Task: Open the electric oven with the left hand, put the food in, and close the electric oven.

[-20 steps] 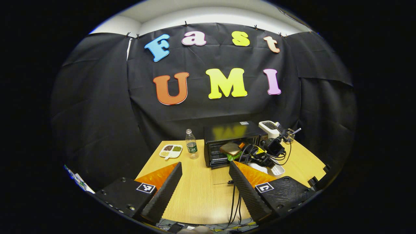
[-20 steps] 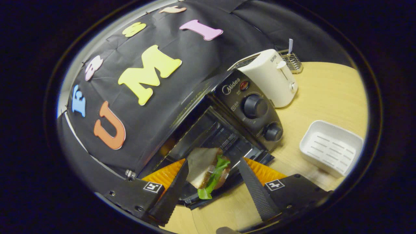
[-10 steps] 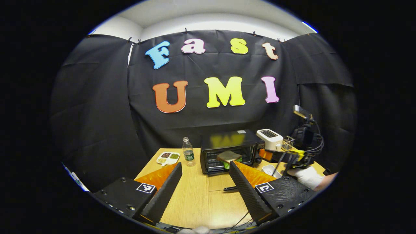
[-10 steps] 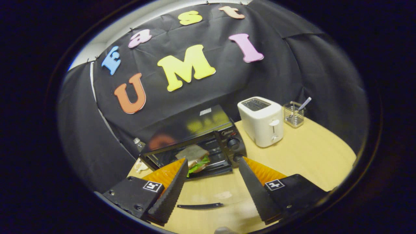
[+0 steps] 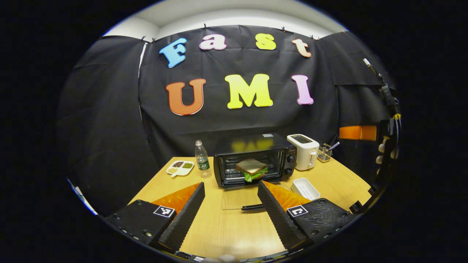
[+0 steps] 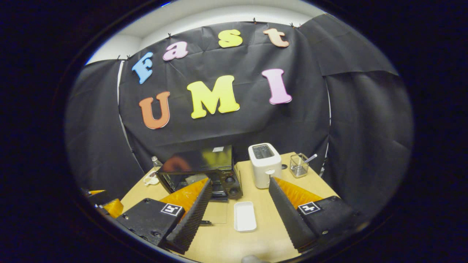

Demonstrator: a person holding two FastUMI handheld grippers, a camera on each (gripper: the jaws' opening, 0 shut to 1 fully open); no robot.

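Right gripper (image 6: 237,213) has pulled back from the oven (image 5: 252,160); sandwich (image 5: 251,169) inside; both jaws wide open, empty.

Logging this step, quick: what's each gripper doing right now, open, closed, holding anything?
Left gripper: open, holding nothing.
Right gripper: open, holding nothing; the sandwich sits in the oven.

one oven (image 5: 252,164), one sandwich (image 5: 251,169), one toaster (image 5: 302,151), one bottle (image 5: 200,158), one white tray (image 5: 305,188).
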